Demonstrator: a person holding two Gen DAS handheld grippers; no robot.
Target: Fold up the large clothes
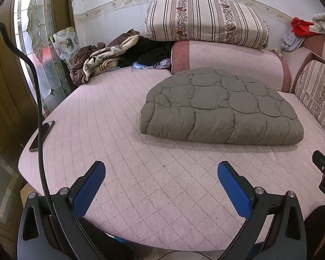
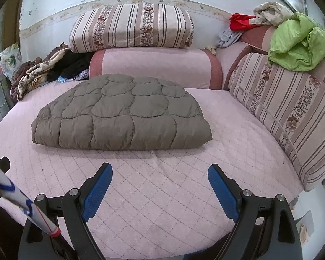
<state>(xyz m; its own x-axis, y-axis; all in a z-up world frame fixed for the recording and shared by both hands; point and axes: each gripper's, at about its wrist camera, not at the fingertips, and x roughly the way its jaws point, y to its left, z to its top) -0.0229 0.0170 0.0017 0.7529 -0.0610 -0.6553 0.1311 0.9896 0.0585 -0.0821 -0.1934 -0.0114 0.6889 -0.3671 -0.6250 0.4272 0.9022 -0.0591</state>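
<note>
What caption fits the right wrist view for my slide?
Open right gripper hovers over the pink quilted bed cover, apart from the folded olive quilted jacket.

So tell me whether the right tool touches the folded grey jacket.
Apart. The right wrist view shows bare pink bed cover between the open right tool and the folded grey jacket.

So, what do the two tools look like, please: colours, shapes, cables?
Both are alike: the left tool and the right tool have black angular arms with silver screw heads and blue textured pads. A black cable runs beside the left one.
</note>
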